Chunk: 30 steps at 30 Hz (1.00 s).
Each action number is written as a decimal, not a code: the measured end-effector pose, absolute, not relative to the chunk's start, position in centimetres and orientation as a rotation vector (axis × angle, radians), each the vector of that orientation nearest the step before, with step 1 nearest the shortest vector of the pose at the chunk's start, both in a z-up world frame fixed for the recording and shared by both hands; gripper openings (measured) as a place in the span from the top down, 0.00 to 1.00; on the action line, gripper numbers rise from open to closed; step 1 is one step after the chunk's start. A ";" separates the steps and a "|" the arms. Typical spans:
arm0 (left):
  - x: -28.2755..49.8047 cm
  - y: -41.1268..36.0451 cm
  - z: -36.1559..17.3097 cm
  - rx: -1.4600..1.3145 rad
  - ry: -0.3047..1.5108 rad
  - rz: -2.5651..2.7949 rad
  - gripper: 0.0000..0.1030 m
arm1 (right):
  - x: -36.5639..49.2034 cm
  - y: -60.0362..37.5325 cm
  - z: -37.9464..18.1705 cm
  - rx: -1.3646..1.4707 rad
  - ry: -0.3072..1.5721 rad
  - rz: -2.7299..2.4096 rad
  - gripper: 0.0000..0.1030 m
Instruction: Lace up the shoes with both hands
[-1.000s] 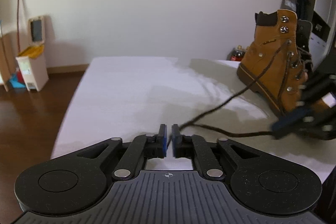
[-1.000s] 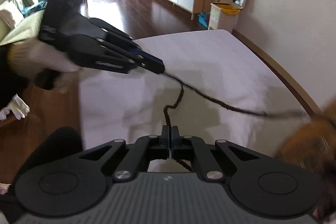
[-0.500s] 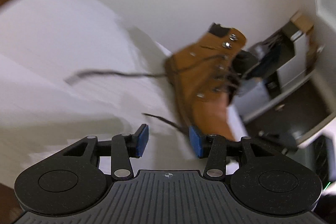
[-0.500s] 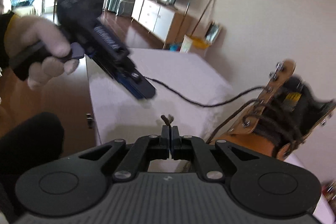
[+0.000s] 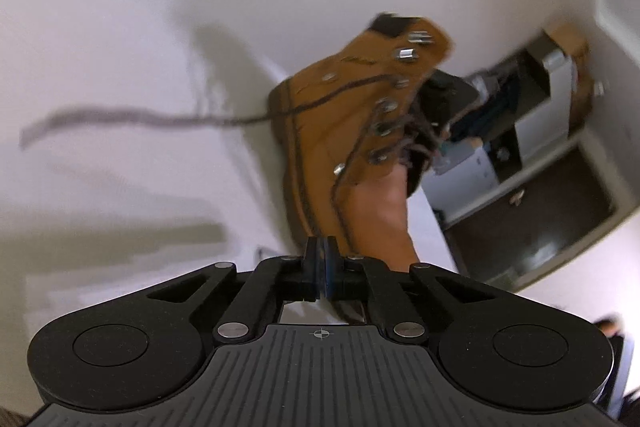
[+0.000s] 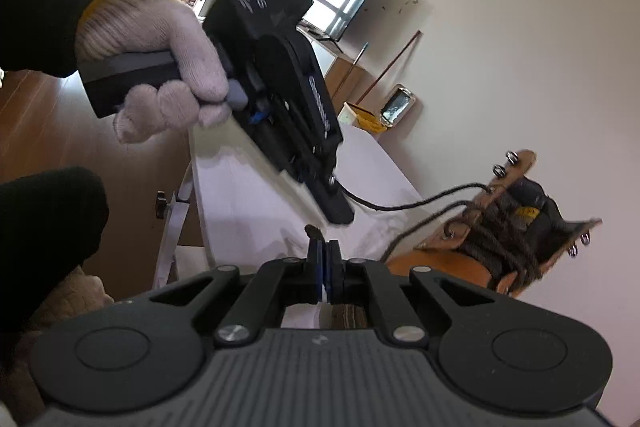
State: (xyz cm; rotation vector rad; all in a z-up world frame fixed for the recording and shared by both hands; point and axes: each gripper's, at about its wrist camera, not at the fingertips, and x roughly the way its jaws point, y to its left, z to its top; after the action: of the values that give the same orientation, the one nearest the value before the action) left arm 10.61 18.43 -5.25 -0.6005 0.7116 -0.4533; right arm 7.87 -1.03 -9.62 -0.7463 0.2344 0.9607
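A tan lace-up boot (image 5: 344, 131) stands on the white table (image 5: 100, 75); it also shows in the right wrist view (image 6: 492, 227). Its dark lace has two free ends. One end (image 5: 120, 117) trails loose across the table. My left gripper (image 5: 320, 247) is shut, close in front of the boot's toe; in the right wrist view (image 6: 338, 213) a lace strand (image 6: 420, 201) runs out from beside its tip to the boot's top eyelets. My right gripper (image 6: 325, 253) is shut on the other lace end, whose tip (image 6: 314, 231) sticks up above the pads.
A gloved hand (image 6: 160, 67) holds the left gripper. Shelving with boxes (image 5: 540, 115) stands behind the boot past the table's far edge. A yellow-lidded bin (image 6: 368, 115) and a TV cabinet stand by the wall. Wooden floor lies left of the table.
My left gripper went from shut on the lace to open, dropping it, swung toward the boot, and is shut again now near the toe. My right gripper kept its lace end and tilted.
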 end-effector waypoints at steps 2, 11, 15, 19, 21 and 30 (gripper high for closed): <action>10.4 17.6 -3.4 -0.494 0.672 -0.471 0.99 | 8.1 -1.4 -9.4 -0.708 0.238 0.961 0.97; 10.0 18.1 -5.7 -0.707 0.854 -0.499 0.59 | 7.8 -2.6 -9.5 -0.696 0.161 0.920 0.97; 10.3 18.6 -8.7 -0.920 0.917 -0.486 0.57 | 6.4 -2.9 -10.6 -0.780 0.063 0.917 0.97; 10.8 19.0 -11.3 -1.081 0.956 -0.468 0.56 | 5.8 -3.1 -11.3 -0.824 0.026 0.920 0.97; 11.0 19.1 -12.0 -1.129 0.958 -0.462 0.56 | 5.5 -3.3 -11.5 -0.837 0.011 0.930 0.97; 12.1 18.3 -11.0 -1.058 0.947 -0.489 0.97 | 6.0 -3.4 -11.6 -0.831 0.017 0.952 0.97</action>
State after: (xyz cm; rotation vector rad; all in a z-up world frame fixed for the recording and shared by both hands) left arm 12.12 18.25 -10.98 -1.0578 0.9472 -0.4890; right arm 6.00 -3.44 -11.59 -0.8309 0.0165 0.9522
